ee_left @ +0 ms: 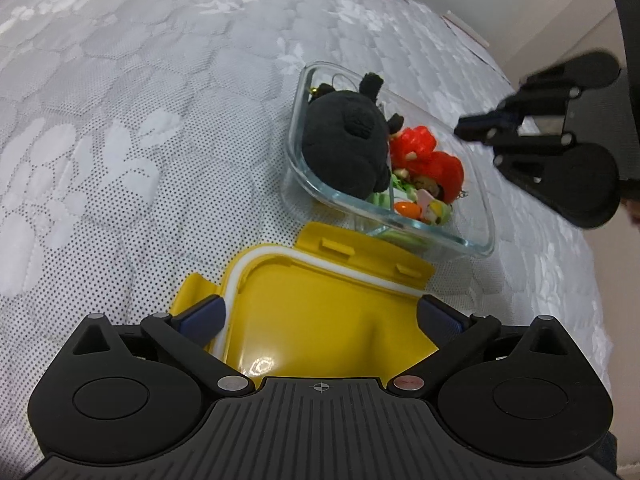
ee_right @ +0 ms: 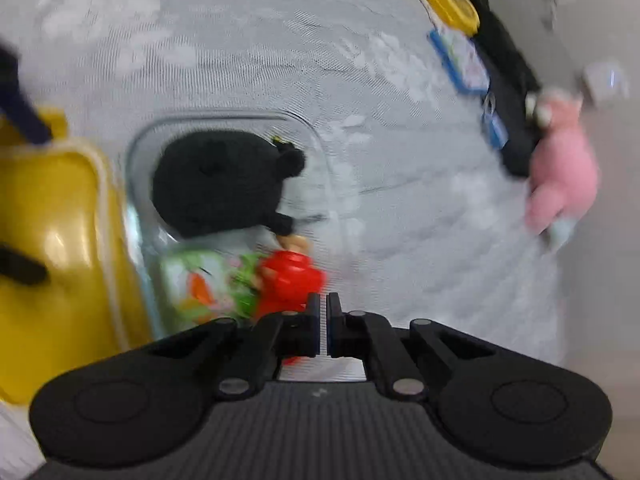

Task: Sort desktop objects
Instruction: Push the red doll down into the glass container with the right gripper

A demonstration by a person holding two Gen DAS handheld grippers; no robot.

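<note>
A clear glass container [ee_left: 294, 132] sits on the grey quilted surface. It holds a black plush toy [ee_left: 344, 144], a red toy [ee_left: 432, 164] and small colourful charms [ee_left: 424, 208]. A yellow lid [ee_left: 320, 312] lies upside down in front of it. My left gripper [ee_left: 320, 316] is open, its fingers spread over the lid. My right gripper [ee_right: 323, 318] is shut and empty, just above the container's near edge by the red toy [ee_right: 290, 284]. It also shows in the left wrist view [ee_left: 476, 128], to the right of the container.
At the far edge lie a pink plush toy [ee_right: 560, 184], a black object [ee_right: 508, 92], a blue-framed card [ee_right: 460, 60] and a yellow round item [ee_right: 452, 6]. The quilted surface [ee_left: 140, 120] stretches left of the container. The right wrist view is blurred.
</note>
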